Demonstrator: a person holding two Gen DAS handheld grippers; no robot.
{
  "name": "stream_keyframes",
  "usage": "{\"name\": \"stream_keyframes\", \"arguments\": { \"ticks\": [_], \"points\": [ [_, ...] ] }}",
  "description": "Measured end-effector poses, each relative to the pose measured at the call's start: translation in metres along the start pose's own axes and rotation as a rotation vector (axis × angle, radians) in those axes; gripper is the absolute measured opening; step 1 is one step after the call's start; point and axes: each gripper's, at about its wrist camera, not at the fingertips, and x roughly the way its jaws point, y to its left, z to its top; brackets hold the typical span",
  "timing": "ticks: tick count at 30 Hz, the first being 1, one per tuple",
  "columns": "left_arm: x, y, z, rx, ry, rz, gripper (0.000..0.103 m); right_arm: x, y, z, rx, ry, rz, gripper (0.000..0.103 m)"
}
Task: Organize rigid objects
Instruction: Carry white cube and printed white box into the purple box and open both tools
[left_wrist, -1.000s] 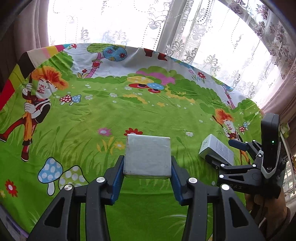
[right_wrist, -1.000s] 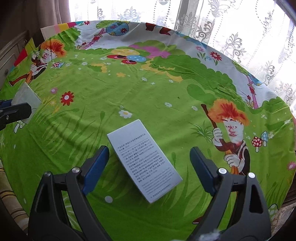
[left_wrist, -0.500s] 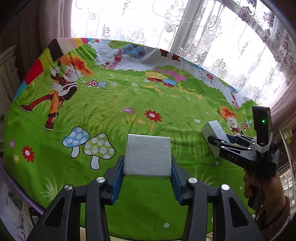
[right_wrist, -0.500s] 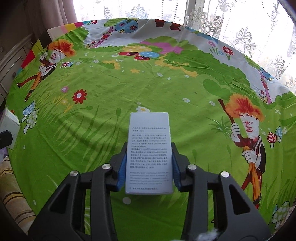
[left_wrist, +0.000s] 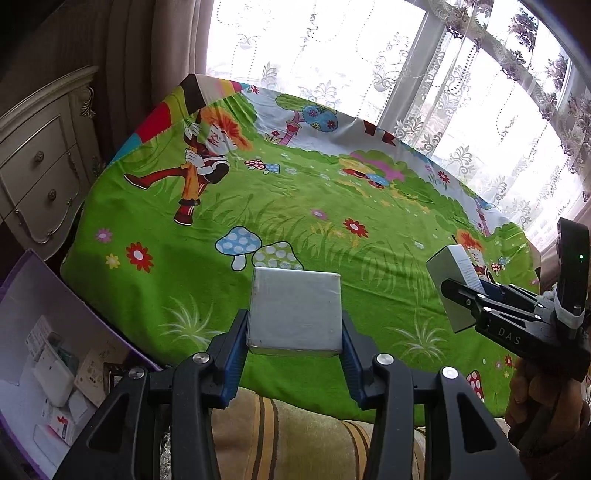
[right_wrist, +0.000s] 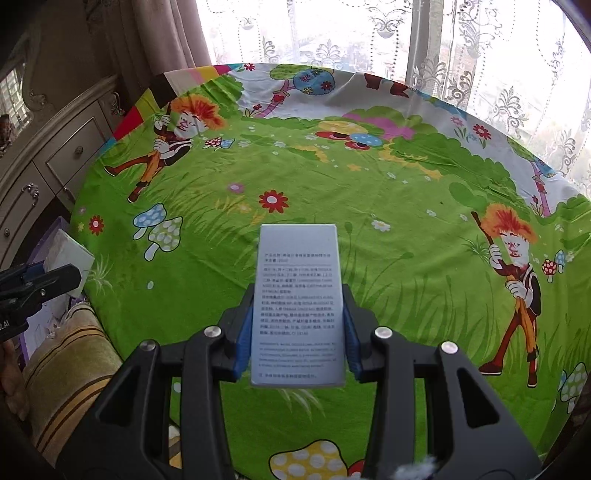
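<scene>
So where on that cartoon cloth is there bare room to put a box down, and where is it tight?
The whole green cloth is bare, from the mushroom print to the window-side edge. Tight spot: the purple bin left of the bed, already crowded with small boxes.

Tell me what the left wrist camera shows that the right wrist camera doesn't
Only the left wrist view looks down into the purple storage box of small packages beside the table, and it shows the square grey box face-on in the left gripper. Only the right wrist view shows the printed text on the tall white box held by the right gripper. Both show the cartoon tablecloth, lace curtains, cream dresser and striped cushion.
</scene>
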Motion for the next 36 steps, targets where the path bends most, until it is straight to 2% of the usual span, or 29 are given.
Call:
{"name": "stream_keyframes", "arguments": {
  "ticks": [8,16,21,27,36],
  "points": [
    [-0.047,0.067,-0.032,-0.093,-0.031,0.050,0.047,-0.034,0.085,-0.013,-0.054,0.011,0.118,0.045],
    [-0.094,0.159,-0.069,-0.241,-0.070,0.159,0.047,-0.050,0.161,-0.024,-0.097,0.056,0.229,0.045],
    [-0.109,0.200,-0.081,-0.308,-0.089,0.218,0.047,-0.047,0.211,-0.028,-0.170,0.093,0.269,0.045],
    [-0.112,0.225,-0.093,-0.358,-0.085,0.233,0.047,-0.031,0.266,-0.030,-0.222,0.152,0.306,0.045],
    [-0.113,0.243,-0.104,-0.402,-0.076,0.255,0.047,-0.003,0.328,-0.049,-0.312,0.233,0.293,0.045]
  ]
}}
